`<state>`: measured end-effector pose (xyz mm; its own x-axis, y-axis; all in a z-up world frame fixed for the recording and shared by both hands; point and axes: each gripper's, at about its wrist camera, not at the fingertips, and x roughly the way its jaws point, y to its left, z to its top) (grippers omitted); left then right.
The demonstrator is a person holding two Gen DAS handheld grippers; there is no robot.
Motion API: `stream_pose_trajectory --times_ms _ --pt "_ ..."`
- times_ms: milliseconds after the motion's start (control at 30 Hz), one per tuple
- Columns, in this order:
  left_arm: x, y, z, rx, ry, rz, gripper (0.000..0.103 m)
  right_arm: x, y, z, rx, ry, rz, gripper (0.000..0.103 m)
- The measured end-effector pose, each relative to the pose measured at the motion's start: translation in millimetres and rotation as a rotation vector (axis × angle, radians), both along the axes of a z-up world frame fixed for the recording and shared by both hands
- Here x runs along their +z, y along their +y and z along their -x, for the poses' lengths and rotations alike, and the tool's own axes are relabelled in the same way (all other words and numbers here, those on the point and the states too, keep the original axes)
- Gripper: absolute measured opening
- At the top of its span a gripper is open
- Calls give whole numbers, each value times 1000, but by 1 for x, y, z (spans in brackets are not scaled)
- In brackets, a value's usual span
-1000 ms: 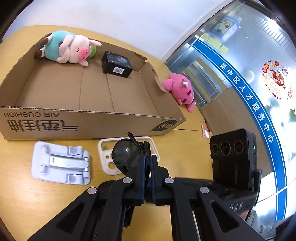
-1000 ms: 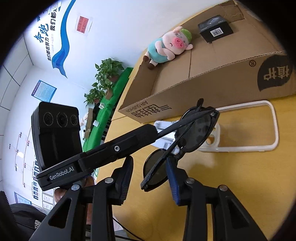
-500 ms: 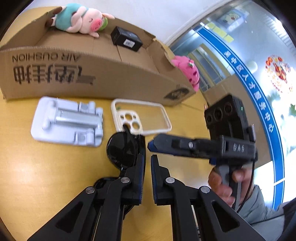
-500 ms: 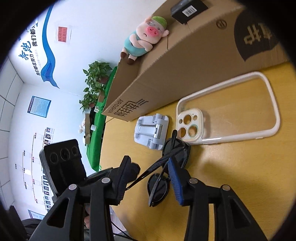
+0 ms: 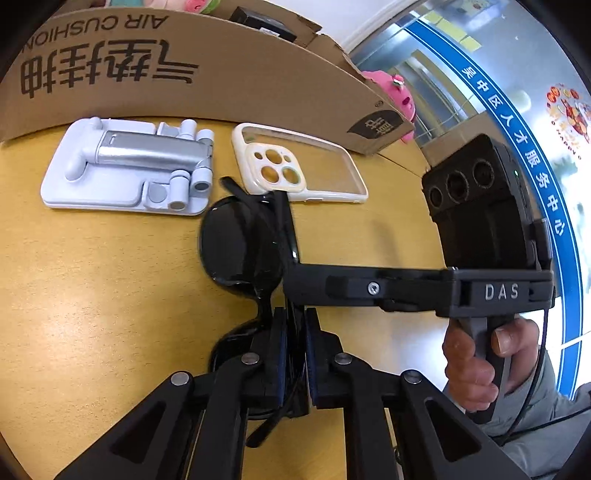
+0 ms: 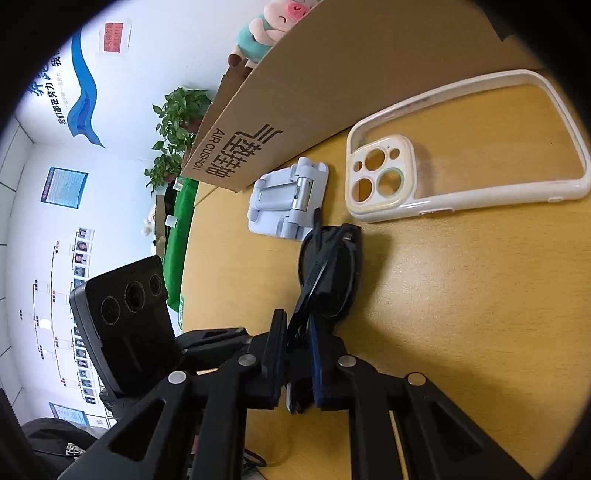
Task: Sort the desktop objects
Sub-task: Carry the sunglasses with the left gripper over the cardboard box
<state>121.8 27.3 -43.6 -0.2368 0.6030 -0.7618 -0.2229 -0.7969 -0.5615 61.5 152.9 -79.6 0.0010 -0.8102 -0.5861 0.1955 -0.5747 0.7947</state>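
Black sunglasses (image 5: 236, 247) stand on edge just over the wooden table (image 5: 92, 295), folded, one lens facing left. My left gripper (image 5: 295, 350) is shut on their near frame, its jaws easing open slightly while the frame stays between the pads. My right gripper (image 5: 291, 266) reaches in from the right. In the right wrist view the sunglasses (image 6: 332, 273) run away from that gripper (image 6: 299, 332). Its jaws are closing and pinch a thin black part of the frame. The left gripper's camera block (image 6: 122, 317) shows at the left there, its fingertips hidden.
A white phone case (image 5: 295, 166) and a grey folding phone stand (image 5: 129, 166) lie just beyond the sunglasses. Behind them stands an open cardboard box (image 5: 221, 74) holding a pig plush (image 6: 273, 26) and a small black box (image 5: 266, 26). A pink plush (image 5: 395, 92) sits past the box.
Both grippers have sunk toward the table with the sunglasses. The right gripper's jaws, open around the sunglasses before, have come together on them.
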Motion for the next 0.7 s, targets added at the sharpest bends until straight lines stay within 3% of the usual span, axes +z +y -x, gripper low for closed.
stream_pose_trajectory --times_ms 267,433,700 --pt "-6 9 -3 -35 -26 -36 9 -7 13 0 -31 -18 51 9" --pt "-4 3 -4 -5 -20 -58 7 -3 17 -1 -38 4 43 9" --pt "47 0 7 12 103 -96 7 56 14 7 -34 144 58 8"
